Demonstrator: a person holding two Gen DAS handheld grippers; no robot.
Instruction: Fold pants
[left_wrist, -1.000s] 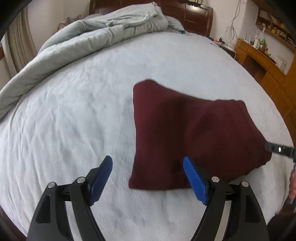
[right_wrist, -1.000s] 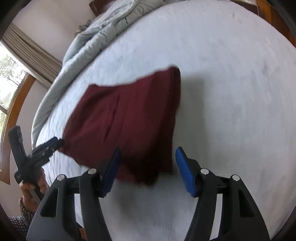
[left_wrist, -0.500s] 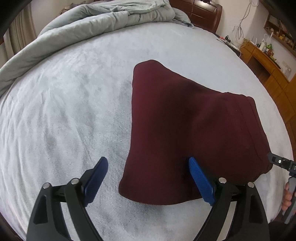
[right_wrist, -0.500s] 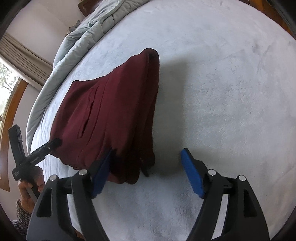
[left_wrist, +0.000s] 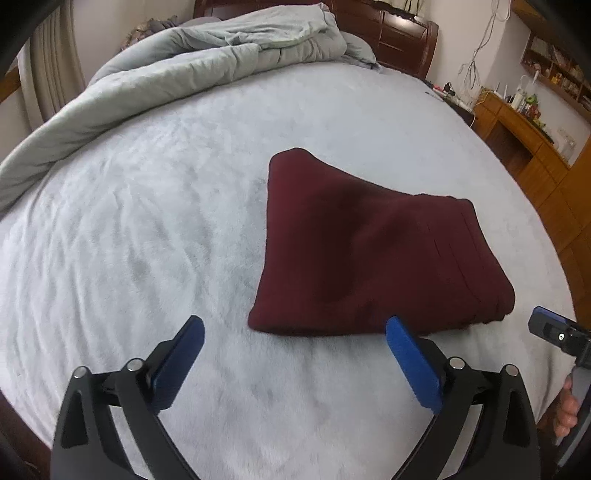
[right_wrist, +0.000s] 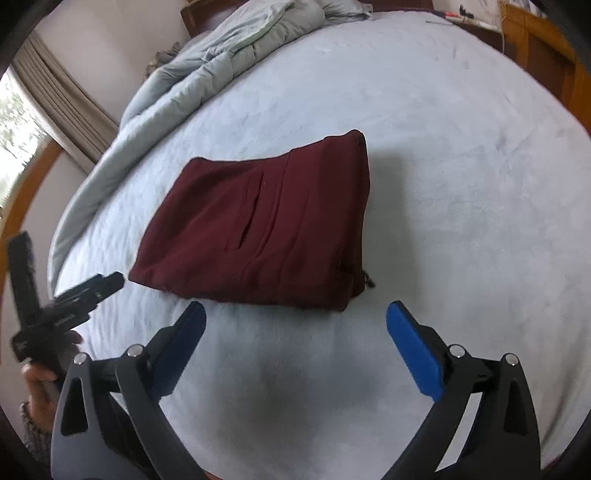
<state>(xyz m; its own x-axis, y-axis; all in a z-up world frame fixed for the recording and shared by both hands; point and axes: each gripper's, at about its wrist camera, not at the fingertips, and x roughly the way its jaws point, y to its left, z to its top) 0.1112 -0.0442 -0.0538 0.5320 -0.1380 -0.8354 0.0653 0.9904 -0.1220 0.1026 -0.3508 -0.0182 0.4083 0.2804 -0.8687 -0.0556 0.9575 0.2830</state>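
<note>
From your left wrist view, your left hand-held gripper (left_wrist: 293, 334) hangs just above the bed (left_wrist: 147, 229) with its blue pads (left_wrist: 410, 354) spread wide apart and nothing between them. The pants (left_wrist: 365, 258) lie folded into a compact dark red bundle toward the bed's right edge, their near edge just ahead of your right pad. A grey quilt (left_wrist: 184, 74) is bunched along the far left edge by the headboard (left_wrist: 399, 33). At the right border, the tip of your right hand-held gripper (left_wrist: 554, 332) shows just beyond the near right corner of the pants.

From your right wrist view, your right hand-held gripper (right_wrist: 295, 317) also has its pads wide apart, holding nothing, poised over bare sheet just short of the pants (right_wrist: 266, 229). The bundle lies flat, a pocket slit (right_wrist: 251, 214) facing up. Your left hand-held gripper (right_wrist: 88, 288) points at the bundle's near left corner without touching it.
</note>
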